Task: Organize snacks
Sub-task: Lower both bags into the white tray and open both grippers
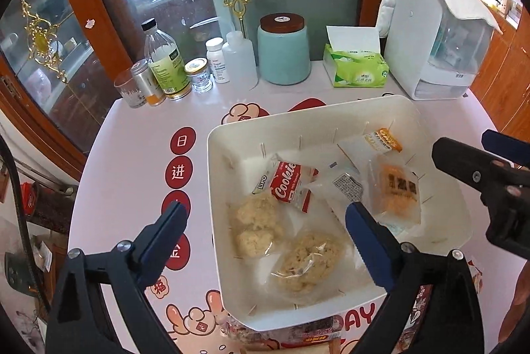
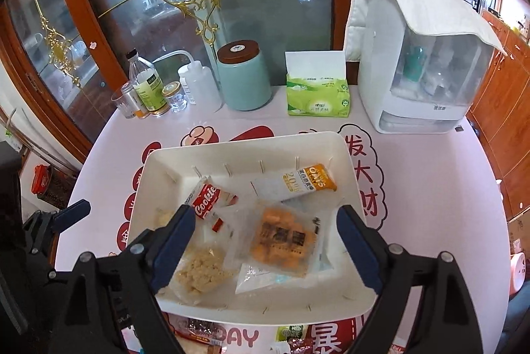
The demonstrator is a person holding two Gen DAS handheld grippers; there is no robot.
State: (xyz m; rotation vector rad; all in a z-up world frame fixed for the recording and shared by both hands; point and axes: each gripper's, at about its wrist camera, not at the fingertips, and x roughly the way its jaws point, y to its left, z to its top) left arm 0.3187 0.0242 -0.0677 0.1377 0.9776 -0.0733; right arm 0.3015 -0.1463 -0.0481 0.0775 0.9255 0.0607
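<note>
Both claws wide open, empty, over white plastic bin (image 2: 344, 155). Remaining wrapped snacks (image 2: 291, 334) lie bottom edge, below right gripper (image 2: 265, 221); left gripper (image 1: 265, 221) likewise.

Left gripper (image 1: 265, 221), right gripper (image 2: 265, 229): black frames, blue pads, apparently silver screws.

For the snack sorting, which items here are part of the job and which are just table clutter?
Job:
- white bin
- Cookie pack
- Oats bar
- orange snack pack
- crumbly snack bags
- both tools, open: left tool, right tool

Clutter:
- tissue pack
- teal jar
- bottles
- white appliance
</note>
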